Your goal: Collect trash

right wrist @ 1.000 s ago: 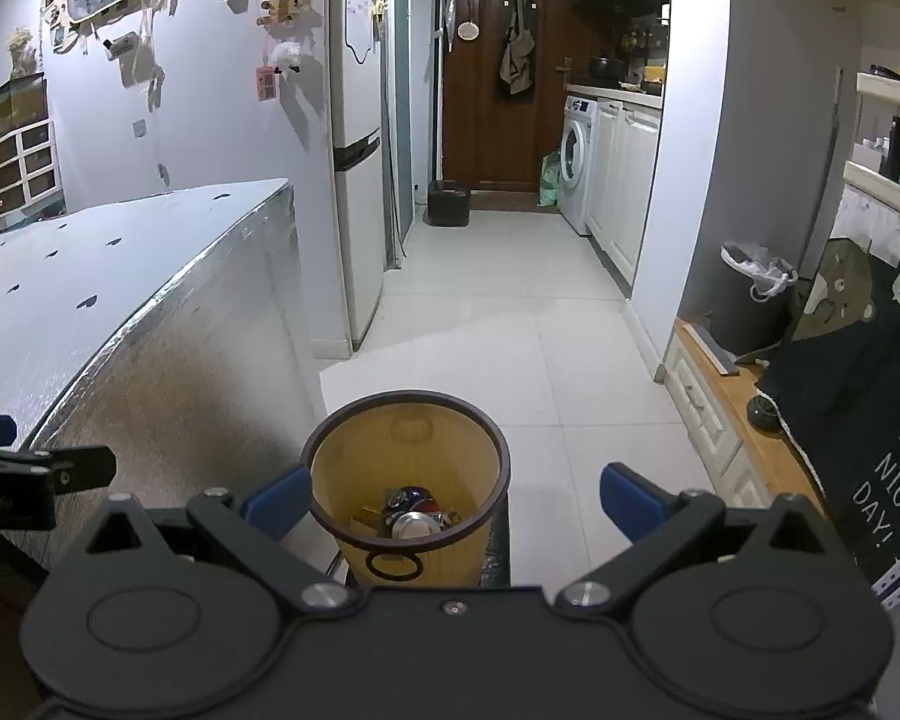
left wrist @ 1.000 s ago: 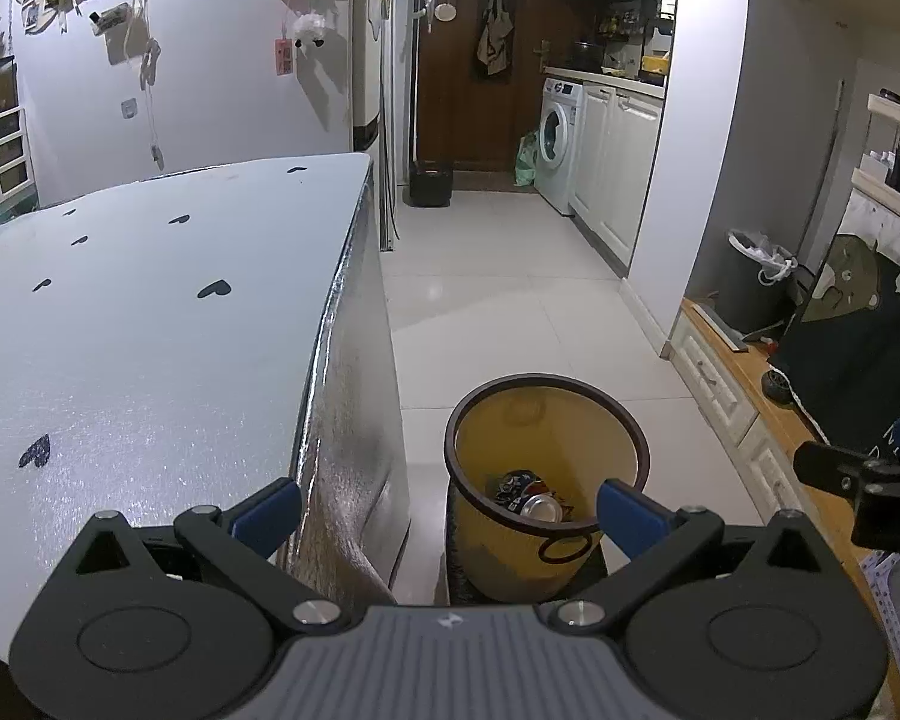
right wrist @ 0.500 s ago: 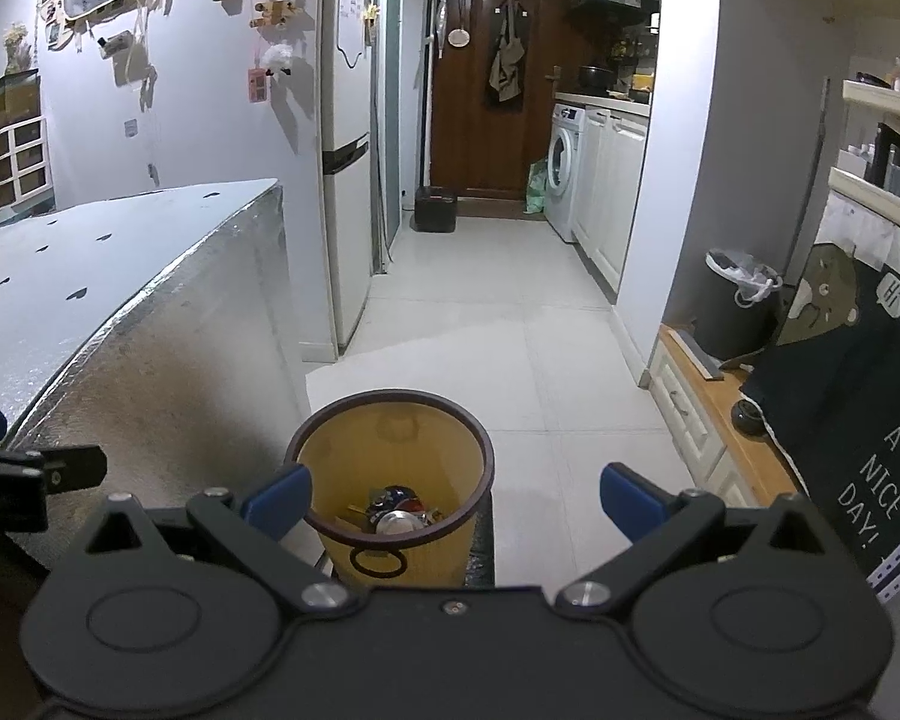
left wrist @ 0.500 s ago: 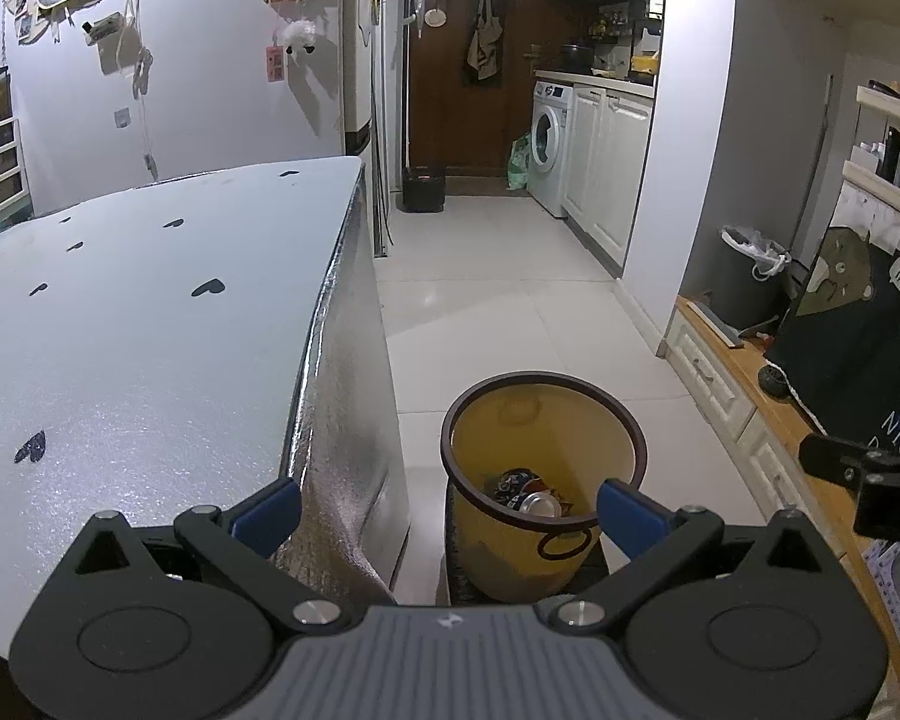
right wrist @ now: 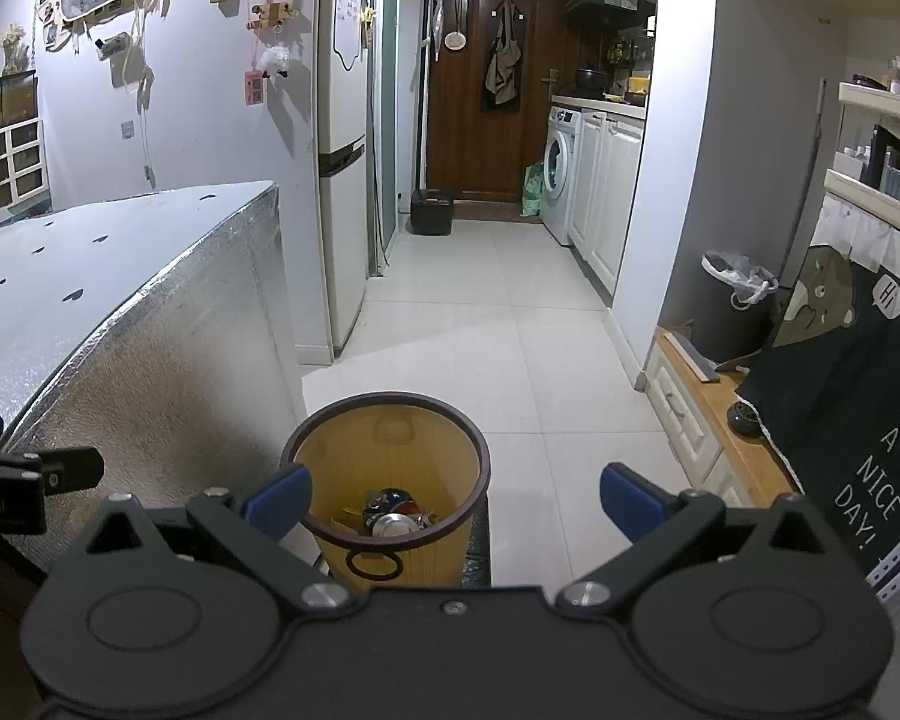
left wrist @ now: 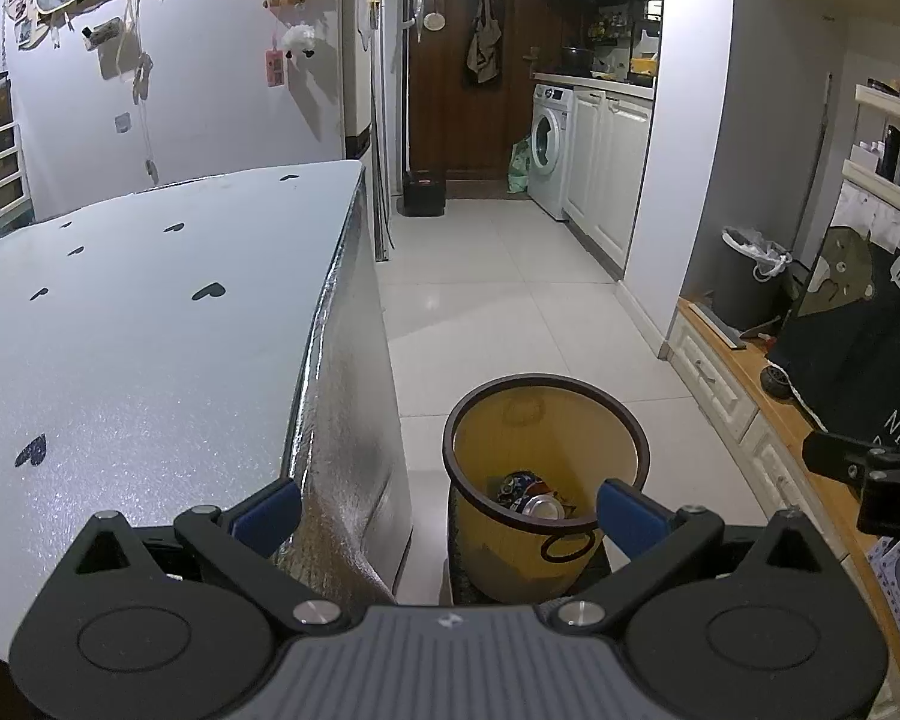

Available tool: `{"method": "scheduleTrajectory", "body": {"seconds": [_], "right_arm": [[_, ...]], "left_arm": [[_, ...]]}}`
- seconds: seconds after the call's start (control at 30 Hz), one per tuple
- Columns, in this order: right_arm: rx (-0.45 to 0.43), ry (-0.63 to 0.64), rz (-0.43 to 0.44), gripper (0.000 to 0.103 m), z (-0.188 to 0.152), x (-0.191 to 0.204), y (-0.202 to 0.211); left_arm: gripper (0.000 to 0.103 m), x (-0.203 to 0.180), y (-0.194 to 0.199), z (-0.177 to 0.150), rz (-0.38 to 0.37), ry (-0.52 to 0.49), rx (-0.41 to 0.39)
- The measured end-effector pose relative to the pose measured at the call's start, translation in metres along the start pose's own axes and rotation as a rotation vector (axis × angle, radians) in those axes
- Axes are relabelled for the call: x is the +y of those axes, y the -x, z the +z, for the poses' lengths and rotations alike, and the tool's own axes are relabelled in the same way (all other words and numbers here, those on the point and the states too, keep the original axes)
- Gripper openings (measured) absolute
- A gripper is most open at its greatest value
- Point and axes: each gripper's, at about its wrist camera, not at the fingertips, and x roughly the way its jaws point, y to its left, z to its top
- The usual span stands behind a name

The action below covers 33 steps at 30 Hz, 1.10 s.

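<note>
A yellow waste bin with a dark rim stands on the tiled floor beside the table; it also shows in the right wrist view. Inside lie a crushed can and other scraps. My left gripper is open and empty, held above the table's corner and the bin. My right gripper is open and empty, above and just right of the bin. Each gripper shows at the edge of the other's view.
A table with a silver cover and black hearts stands at left. A low wooden cabinet and a black apron are at right. A grey lined bin, a fridge and a washing machine lie farther down the hallway.
Both grippers have drifted slightly; in the right wrist view the bin has shifted a little left. Both stay open and empty.
</note>
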Motion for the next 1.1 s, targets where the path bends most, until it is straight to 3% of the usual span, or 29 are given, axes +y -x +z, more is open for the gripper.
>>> {"method": "scheduleTrajectory", "body": {"seconds": [1.1], "right_arm": [[-0.001,-0.002,-0.003,0.103,-0.0008,-0.0006,0.0004]], "left_arm": [[0.103,0.0007,0.0026,0.0022,-0.004,-0.004,-0.011]]}}
